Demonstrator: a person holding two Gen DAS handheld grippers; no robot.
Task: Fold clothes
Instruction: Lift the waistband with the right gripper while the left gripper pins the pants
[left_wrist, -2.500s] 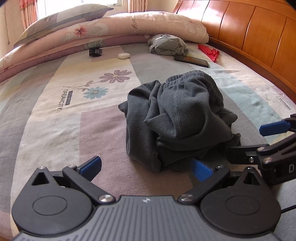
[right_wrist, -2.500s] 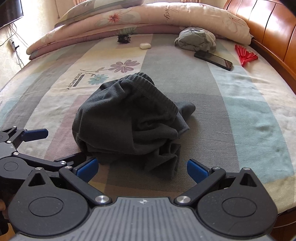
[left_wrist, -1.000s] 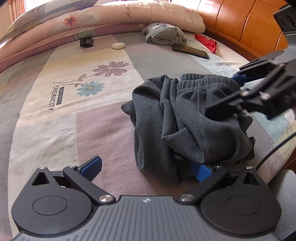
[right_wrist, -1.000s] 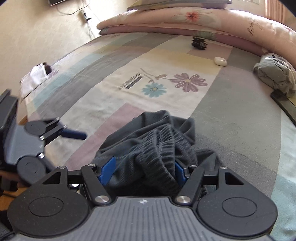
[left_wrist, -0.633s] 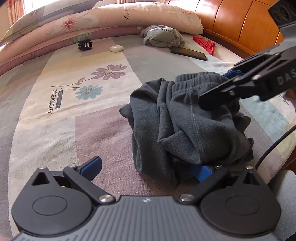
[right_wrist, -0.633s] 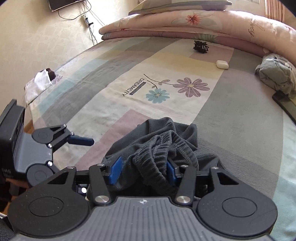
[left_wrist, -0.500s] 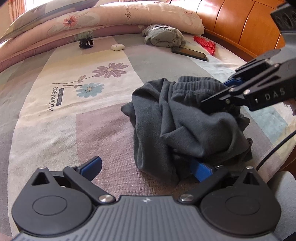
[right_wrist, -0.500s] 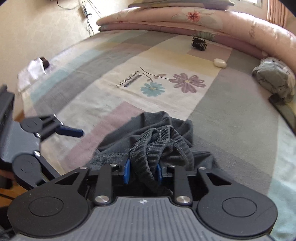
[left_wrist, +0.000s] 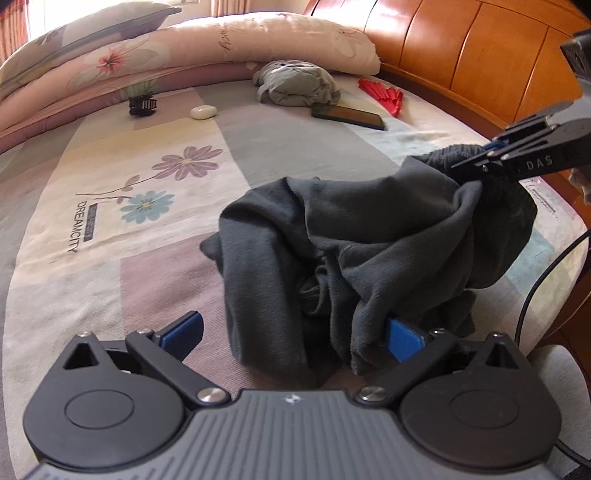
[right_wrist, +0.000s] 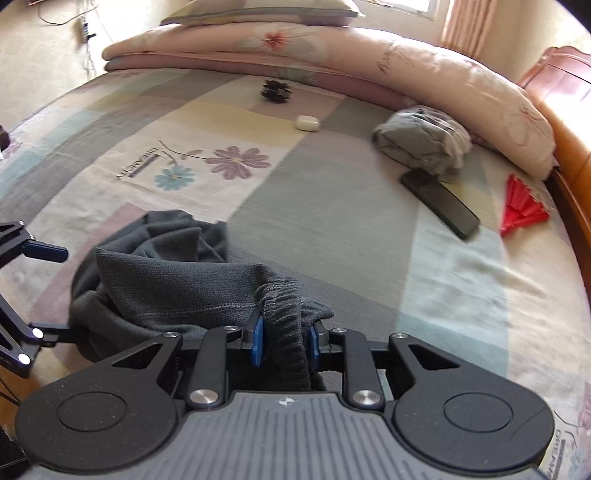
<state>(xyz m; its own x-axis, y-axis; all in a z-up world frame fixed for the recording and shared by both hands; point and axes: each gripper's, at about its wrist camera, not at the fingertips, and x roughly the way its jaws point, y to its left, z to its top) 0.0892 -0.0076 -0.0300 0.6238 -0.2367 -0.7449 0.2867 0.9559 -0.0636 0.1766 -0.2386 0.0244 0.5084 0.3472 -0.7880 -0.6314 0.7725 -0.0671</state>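
A crumpled dark grey garment (left_wrist: 369, 229) with a ribbed elastic waistband (right_wrist: 280, 295) lies on the patterned bed sheet (left_wrist: 147, 280). My right gripper (right_wrist: 285, 339) is shut on that waistband, its blue pads pressing the bunched fabric from both sides. In the left wrist view the right gripper (left_wrist: 480, 162) holds the waistband up at the right, so the cloth stretches from the heap. My left gripper (left_wrist: 291, 328) stands open at the heap's near edge. A fold of the garment drapes over its right finger (left_wrist: 402, 334), and its left finger is bare.
At the far side lie a folded light grey garment (left_wrist: 295, 83), a black phone (left_wrist: 347, 116), a red item (left_wrist: 382, 94), a white case (left_wrist: 203, 112) and a black hair clip (left_wrist: 142, 104). Pillows (left_wrist: 221, 40) and a wooden headboard (left_wrist: 461, 55) bound the bed.
My right gripper closed on the waistband and carried it to the right and a little up, drawing the cloth out of the heap. The left gripper stayed where it was, open.
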